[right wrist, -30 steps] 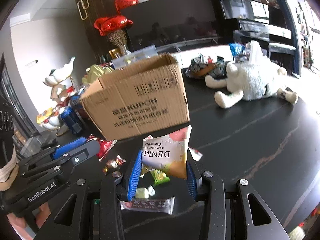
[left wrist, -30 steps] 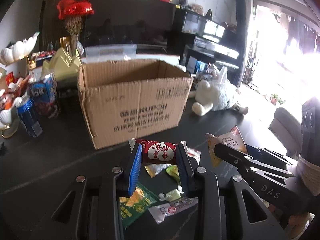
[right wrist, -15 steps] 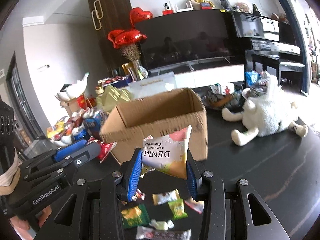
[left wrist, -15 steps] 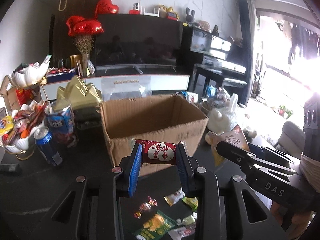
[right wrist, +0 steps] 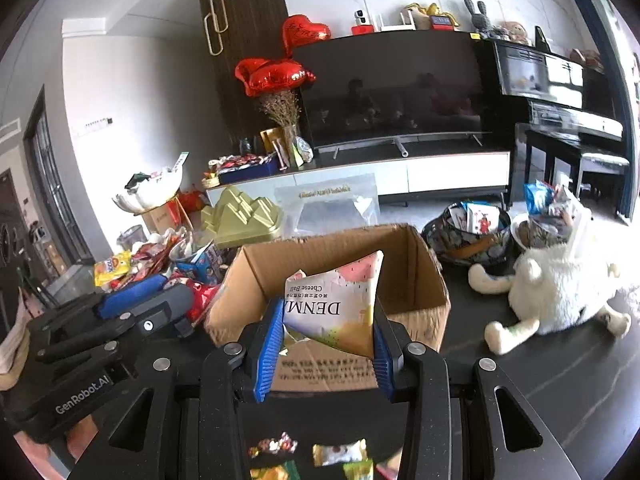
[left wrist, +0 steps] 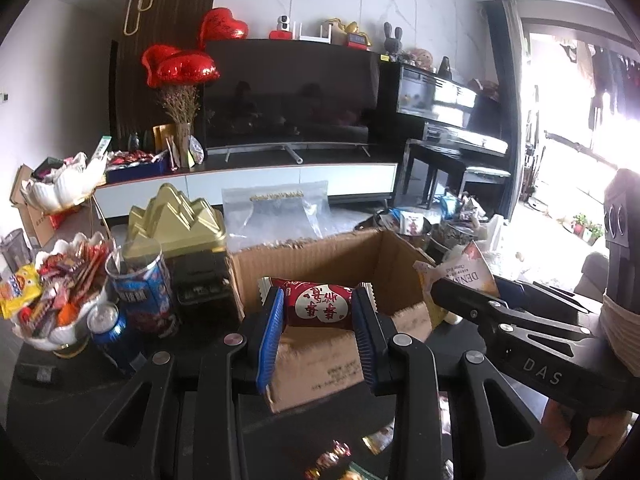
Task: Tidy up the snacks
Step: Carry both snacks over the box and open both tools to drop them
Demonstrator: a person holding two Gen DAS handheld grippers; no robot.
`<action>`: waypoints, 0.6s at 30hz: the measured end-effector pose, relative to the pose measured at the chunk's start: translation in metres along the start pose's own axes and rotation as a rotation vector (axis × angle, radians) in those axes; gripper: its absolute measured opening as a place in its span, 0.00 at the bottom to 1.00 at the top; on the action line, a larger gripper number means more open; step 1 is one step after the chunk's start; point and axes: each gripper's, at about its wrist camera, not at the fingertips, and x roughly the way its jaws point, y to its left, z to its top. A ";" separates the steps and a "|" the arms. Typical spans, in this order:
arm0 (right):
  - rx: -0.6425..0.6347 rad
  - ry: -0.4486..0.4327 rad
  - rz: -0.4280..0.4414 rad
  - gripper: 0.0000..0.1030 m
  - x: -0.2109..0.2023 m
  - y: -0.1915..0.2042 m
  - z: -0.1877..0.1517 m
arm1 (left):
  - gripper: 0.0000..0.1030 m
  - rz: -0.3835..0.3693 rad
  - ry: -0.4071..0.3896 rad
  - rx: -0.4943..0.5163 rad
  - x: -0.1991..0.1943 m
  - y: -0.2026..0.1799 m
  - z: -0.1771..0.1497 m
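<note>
Left gripper (left wrist: 318, 312): clamped across a red snack pack (left wrist: 318, 307), blue pads pressing both ends, pack held level in the air before the near wall of the open box (left wrist: 320, 254). Right gripper (right wrist: 326, 320): clamped on a pale cheese-ball bag (right wrist: 336, 304), bag upright and tilted, likewise raised in front of the box mouth. Both side by side, each visible at the edge of the other's view. Below, on the dark table (right wrist: 540, 364): loose candies (right wrist: 338, 453). Left of the box: blue cans (left wrist: 142, 292), a gold tin (left wrist: 176, 222), a bowl of sweets (left wrist: 60, 296). Right of it: a white plush toy (right wrist: 560, 292).
</note>
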 end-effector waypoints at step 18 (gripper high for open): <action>0.047 0.120 0.001 0.56 0.072 -0.019 0.031 | 0.48 0.066 0.056 0.007 0.056 0.017 0.025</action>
